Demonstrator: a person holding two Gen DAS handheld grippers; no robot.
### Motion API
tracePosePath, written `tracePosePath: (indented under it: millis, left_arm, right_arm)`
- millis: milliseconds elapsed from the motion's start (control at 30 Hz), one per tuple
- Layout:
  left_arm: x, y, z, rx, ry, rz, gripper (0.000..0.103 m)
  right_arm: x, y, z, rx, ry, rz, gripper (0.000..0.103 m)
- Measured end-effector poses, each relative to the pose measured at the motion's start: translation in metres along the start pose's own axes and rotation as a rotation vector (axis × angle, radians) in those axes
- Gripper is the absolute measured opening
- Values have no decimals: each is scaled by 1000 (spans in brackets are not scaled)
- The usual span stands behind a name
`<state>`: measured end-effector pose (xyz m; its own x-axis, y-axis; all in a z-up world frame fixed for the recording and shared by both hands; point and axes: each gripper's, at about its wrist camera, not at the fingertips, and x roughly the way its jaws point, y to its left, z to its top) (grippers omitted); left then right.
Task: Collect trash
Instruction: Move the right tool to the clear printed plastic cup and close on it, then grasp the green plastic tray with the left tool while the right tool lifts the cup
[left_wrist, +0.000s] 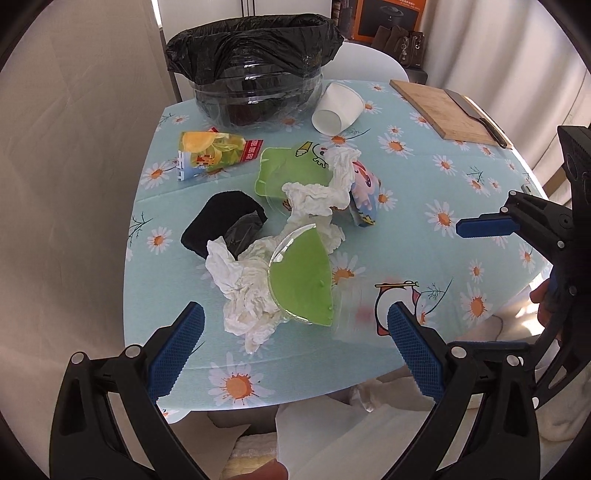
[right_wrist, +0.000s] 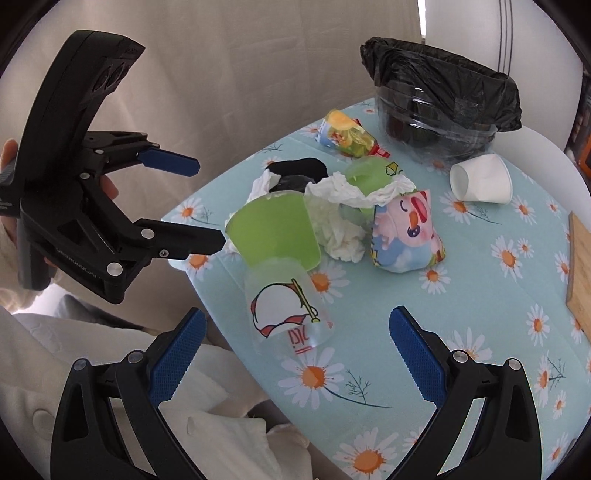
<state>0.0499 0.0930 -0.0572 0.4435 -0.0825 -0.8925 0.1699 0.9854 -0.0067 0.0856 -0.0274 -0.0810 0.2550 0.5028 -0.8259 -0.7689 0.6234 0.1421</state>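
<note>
Trash lies in a heap on the daisy-print table (left_wrist: 443, 177): a clear plastic cup with green liquid (left_wrist: 301, 284) (right_wrist: 275, 236) on its side, crumpled white tissues (left_wrist: 245, 288) (right_wrist: 340, 229), a green cup (left_wrist: 284, 171) (right_wrist: 367, 173), a cartoon snack packet (left_wrist: 364, 195) (right_wrist: 404, 236), a black pouch (left_wrist: 221, 218), a juice carton (left_wrist: 212, 149) (right_wrist: 345, 134) and a white paper cup (left_wrist: 338, 109) (right_wrist: 482, 179). A bin with a black liner (left_wrist: 255, 74) (right_wrist: 441, 114) stands at the back. My left gripper (left_wrist: 295, 343) (right_wrist: 203, 203) is open just before the heap. My right gripper (right_wrist: 295, 354) is open near the tipped cup.
A wooden cutting board (left_wrist: 443, 110) with a cleaver (left_wrist: 476, 116) lies at the table's far right; the board's edge shows in the right wrist view (right_wrist: 580, 269). A beige curtain hangs left of the table. White cloth lies below the table's near edge.
</note>
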Motion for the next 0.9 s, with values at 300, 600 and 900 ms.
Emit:
tracePosePath:
  millis: [300,600,900]
  left_arm:
    - [30,14,15,62,69,-91,97]
    - [56,18,23,148,158,-148,92]
    - [71,12,31,237,202,-153,21]
  right_arm:
    - [27,-2,5,13,-7,8,95]
    - [54,-14,-5,129,36,-6,94]
    - [51,-21,-14,233,-5,68,48]
